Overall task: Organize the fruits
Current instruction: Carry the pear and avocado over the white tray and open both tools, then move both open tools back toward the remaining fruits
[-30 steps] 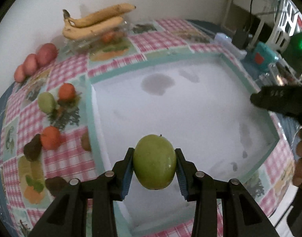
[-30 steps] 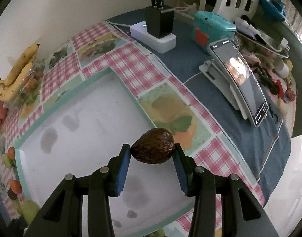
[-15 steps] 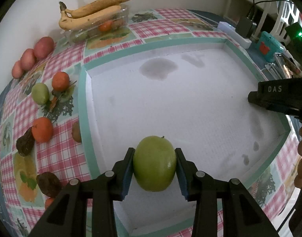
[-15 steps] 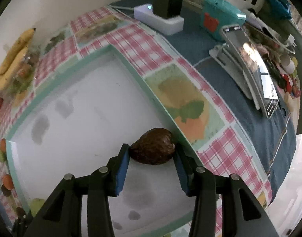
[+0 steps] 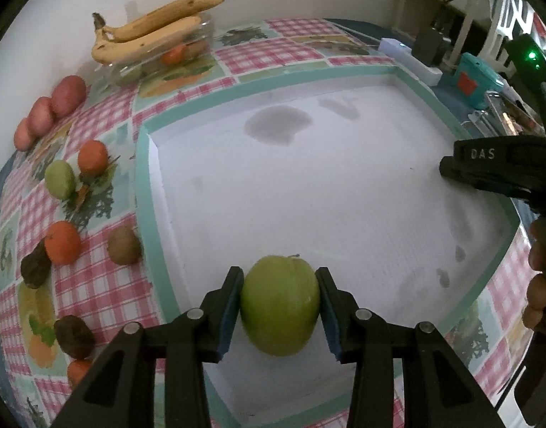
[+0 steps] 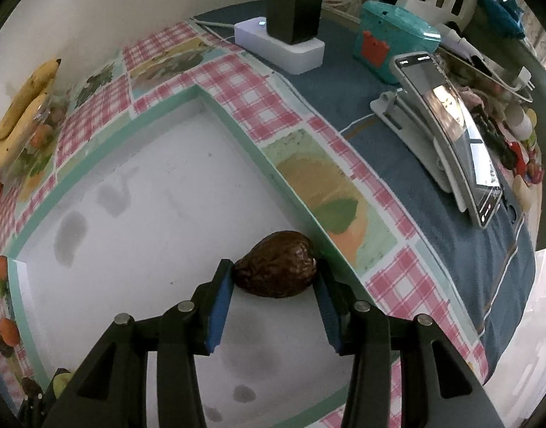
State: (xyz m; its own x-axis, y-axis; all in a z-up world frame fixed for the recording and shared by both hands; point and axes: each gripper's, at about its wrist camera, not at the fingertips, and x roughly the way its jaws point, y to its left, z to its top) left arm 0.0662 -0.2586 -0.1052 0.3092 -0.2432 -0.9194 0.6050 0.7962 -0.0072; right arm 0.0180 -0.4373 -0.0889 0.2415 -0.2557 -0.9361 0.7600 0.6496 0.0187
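Note:
A white tray with a teal rim (image 5: 144, 185) fills the middle of the checked cloth. My left gripper (image 5: 280, 273) is low over the tray's near-left part. A green apple (image 5: 278, 306) sits between its blue pads, which still touch it as the jaws are opening. My right gripper (image 6: 273, 264) is shut on a dark brown avocado (image 6: 280, 271). The avocado is down at the tray floor, close to the right wall (image 6: 308, 214). The right gripper's black housing (image 5: 497, 171) shows at the right edge of the left wrist view, with a person's fingers (image 5: 540, 285) below it.
Left of the tray lie oranges (image 5: 62, 242), a green fruit (image 5: 60, 180), a kiwi (image 5: 123, 246), dark avocados (image 5: 73, 335) and red fruits (image 5: 55, 103). Bananas (image 5: 155, 25) rest on a clear box. A power strip (image 6: 290, 46), teal box (image 6: 390, 35) and phone (image 6: 451, 135) stand right of it.
Both fruits have sunk closer to the tray floor. The avocado has come from over the right rim to just inside the right wall. Each fruit stays between its pads.

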